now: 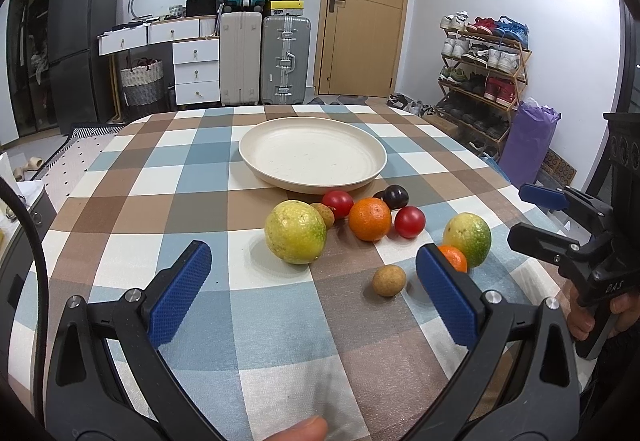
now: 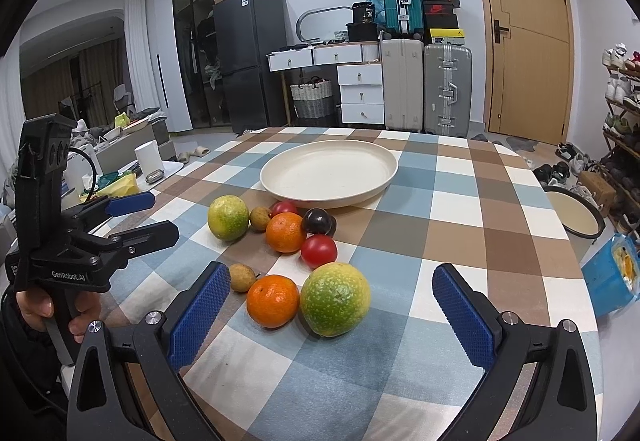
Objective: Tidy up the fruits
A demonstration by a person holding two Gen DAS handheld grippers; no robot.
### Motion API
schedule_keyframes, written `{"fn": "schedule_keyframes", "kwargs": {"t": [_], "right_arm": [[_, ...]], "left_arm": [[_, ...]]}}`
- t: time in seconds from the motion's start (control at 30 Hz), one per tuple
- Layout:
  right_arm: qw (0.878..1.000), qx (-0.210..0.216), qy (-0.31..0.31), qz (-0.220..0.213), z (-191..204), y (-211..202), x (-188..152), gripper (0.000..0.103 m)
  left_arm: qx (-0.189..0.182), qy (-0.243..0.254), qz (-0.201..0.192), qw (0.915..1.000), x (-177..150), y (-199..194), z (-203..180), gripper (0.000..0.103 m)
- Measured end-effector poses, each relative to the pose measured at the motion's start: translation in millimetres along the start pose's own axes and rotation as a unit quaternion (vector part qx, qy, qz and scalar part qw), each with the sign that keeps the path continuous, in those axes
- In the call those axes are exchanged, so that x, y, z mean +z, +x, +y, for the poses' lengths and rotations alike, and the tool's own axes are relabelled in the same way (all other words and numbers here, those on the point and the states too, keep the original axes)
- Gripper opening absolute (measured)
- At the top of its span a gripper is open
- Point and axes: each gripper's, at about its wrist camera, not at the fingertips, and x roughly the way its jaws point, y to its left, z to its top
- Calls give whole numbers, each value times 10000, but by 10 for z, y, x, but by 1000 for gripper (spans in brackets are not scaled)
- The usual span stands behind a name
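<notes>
Beside the one cream plate [image 2: 386, 177] on the checked cloth lie nine fruits. Two are yellow-green citrus: one [image 2: 228, 217] left of the plate's near rim, one [image 2: 335, 298] farthest from it. Two are oranges [image 2: 286, 232] [image 2: 273, 301]. Two are red tomatoes [image 2: 319, 250] [image 2: 283, 208] (the second sits half hidden, closest to the plate). Two are small brown longans [image 2: 260, 218] [image 2: 242, 277]. One dark plum [image 2: 317, 221] lies just before the plate.

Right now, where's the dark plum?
In the right wrist view the plum sits on the table just in front of the plate, touching the far orange, with a tomato just nearer the camera.
</notes>
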Motion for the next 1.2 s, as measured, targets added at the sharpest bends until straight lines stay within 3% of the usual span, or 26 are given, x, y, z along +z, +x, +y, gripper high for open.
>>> {"fn": "schedule_keyframes", "kwargs": {"t": [0.67, 1.2], "right_arm": [[9997, -181, 130, 37, -49, 14, -1, 103], [9935, -547, 654, 756, -264, 272, 2, 103]], "left_arm": [[21, -14, 24, 10000, -23, 24, 24, 102], [364, -185, 505, 9979, 30, 178, 172, 102]]}}
